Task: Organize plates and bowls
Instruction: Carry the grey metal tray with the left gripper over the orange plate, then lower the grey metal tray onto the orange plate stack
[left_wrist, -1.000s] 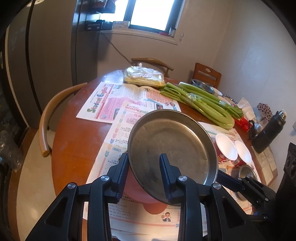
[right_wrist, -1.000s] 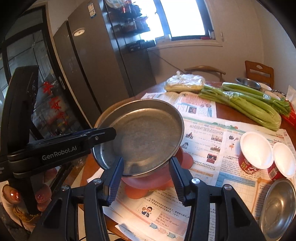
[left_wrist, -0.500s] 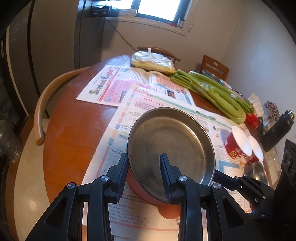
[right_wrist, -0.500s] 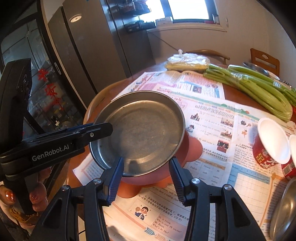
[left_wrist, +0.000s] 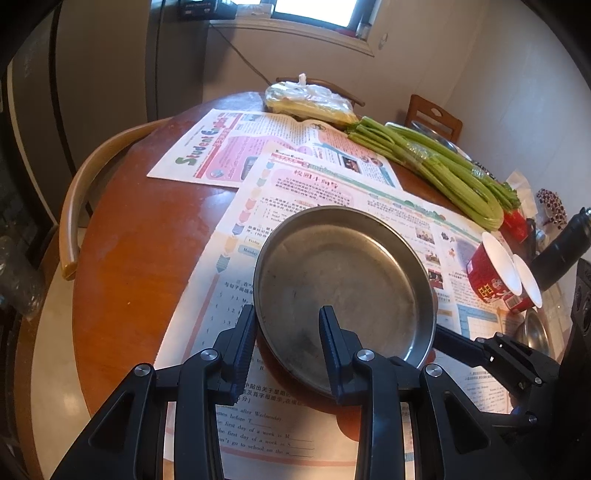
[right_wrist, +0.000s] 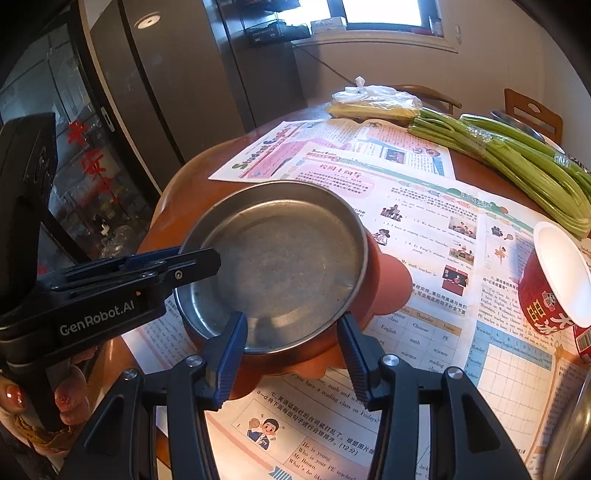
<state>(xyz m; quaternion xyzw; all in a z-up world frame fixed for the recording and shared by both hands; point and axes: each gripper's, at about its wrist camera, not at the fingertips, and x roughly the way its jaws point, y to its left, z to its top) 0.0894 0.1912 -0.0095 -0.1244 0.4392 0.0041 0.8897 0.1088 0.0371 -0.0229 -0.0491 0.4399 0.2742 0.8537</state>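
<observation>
A round steel plate (left_wrist: 343, 280) lies on a flower-shaped orange plate (right_wrist: 388, 284) on the newspaper-covered table; it also shows in the right wrist view (right_wrist: 273, 266). My left gripper (left_wrist: 288, 325) straddles the steel plate's near rim, one finger outside and one over the dish, with a gap between them. My right gripper (right_wrist: 293, 328) is open, its fingers on either side of the plates' near edge. Each gripper shows in the other's view: the left (right_wrist: 199, 264) and the right (left_wrist: 461, 343).
Two red bowls with white insides (left_wrist: 495, 273) lie tilted at the right, with a small steel bowl (left_wrist: 533, 332) below them. Celery (left_wrist: 436, 166), a bagged food pack (left_wrist: 310, 101), a black bottle (left_wrist: 561, 247), and wooden chairs (left_wrist: 85, 184) ring the round table (left_wrist: 140, 243).
Both grippers have lowered with the steel plate from above the table onto the orange plate. The cameras now look down more steeply at the table.
</observation>
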